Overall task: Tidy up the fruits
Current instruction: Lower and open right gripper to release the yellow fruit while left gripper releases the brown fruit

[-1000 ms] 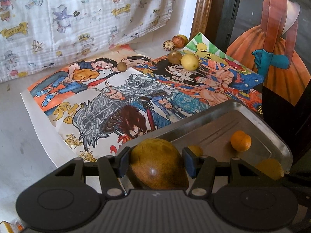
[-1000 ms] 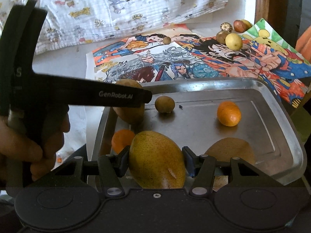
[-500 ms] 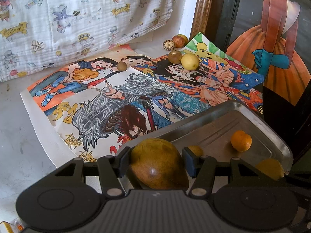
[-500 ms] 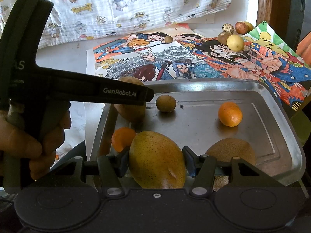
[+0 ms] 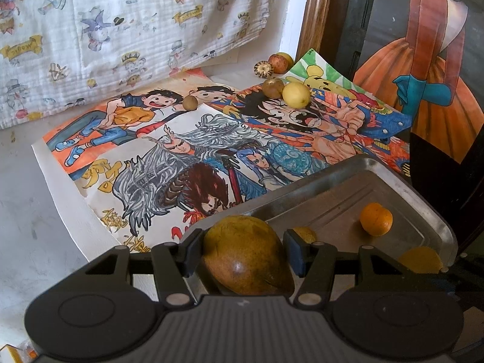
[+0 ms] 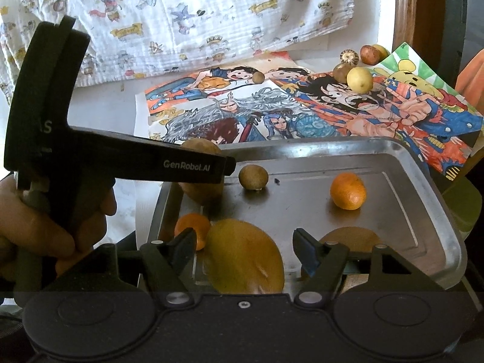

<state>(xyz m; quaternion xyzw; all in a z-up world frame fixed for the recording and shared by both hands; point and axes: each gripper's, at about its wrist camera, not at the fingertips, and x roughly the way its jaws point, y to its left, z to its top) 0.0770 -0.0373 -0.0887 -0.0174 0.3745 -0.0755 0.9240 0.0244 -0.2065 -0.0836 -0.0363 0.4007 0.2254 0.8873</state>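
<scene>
My left gripper (image 5: 242, 240) is shut on a brown mango (image 5: 246, 254) and holds it over the left rim of the metal tray (image 5: 363, 161). In the right wrist view a hand holds that left gripper (image 6: 224, 166), with the brown mango (image 6: 199, 181) partly hidden behind its finger. My right gripper (image 6: 245, 242) stands open around a yellow mango (image 6: 245, 260), which lies on the tray (image 6: 332, 145) with gaps on both sides. The tray also holds two oranges (image 6: 348, 190) (image 6: 192, 228), a small brown fruit (image 6: 253, 176) and a tan fruit (image 6: 351, 236).
Colourful drawings (image 6: 302, 115) cover the floor beyond the tray. On them lie a yellow lemon (image 6: 360, 79), a brown fruit (image 6: 340, 72) and a small brown fruit (image 6: 258, 76). A red apple (image 6: 369, 54) and a patterned round fruit (image 6: 349, 57) sit near the wall. A printed cloth (image 6: 181, 15) hangs behind.
My right gripper's fingers have spread apart and let go of the yellow mango, which now rests on the tray. The left gripper still holds the brown mango in place.
</scene>
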